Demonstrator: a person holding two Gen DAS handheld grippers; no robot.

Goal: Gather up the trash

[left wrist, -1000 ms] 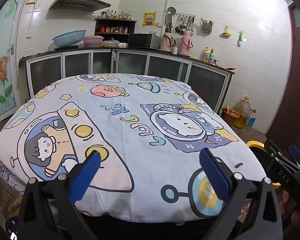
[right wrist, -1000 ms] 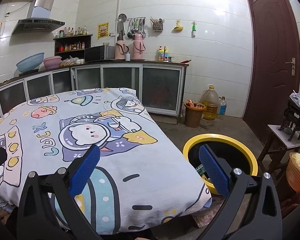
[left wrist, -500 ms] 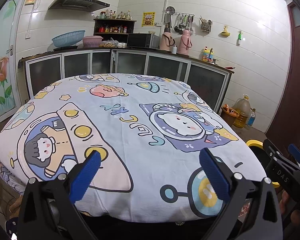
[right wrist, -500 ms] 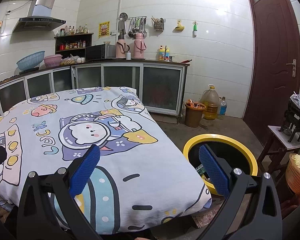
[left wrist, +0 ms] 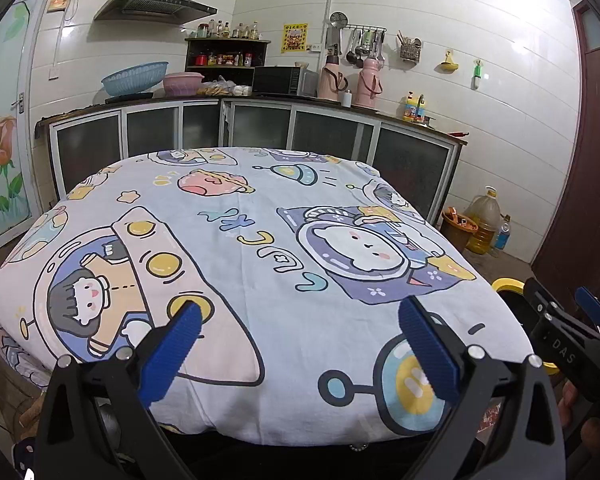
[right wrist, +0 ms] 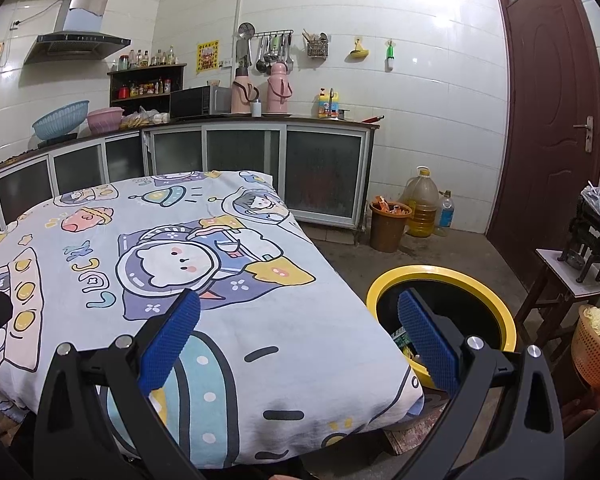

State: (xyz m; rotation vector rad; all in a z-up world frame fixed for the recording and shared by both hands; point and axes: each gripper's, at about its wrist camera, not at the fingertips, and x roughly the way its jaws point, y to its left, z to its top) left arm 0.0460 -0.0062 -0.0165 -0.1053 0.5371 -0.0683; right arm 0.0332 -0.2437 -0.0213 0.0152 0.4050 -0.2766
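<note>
Two grippers, left gripper (left wrist: 298,330) and right gripper (right wrist: 298,330), gape (empty).

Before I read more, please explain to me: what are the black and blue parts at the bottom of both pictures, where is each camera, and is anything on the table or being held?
Those parts are handheld tools, not a robot arm. A person holds one two-finger gripper in each hand, and each carries a wide-angle camera looking forward along its blue-padded fingers. One picture is from the left gripper, the other from the right gripper. Both point at a table under a cartoon tablecloth in a kitchen. No loose object shows on the cloth. Both grippers are open and hold nothing. Right of the table, on the floor, stands a black bin with a yellow rim with some wrappers inside. In the left picture, the right gripper also shows at the right edge.
</note>
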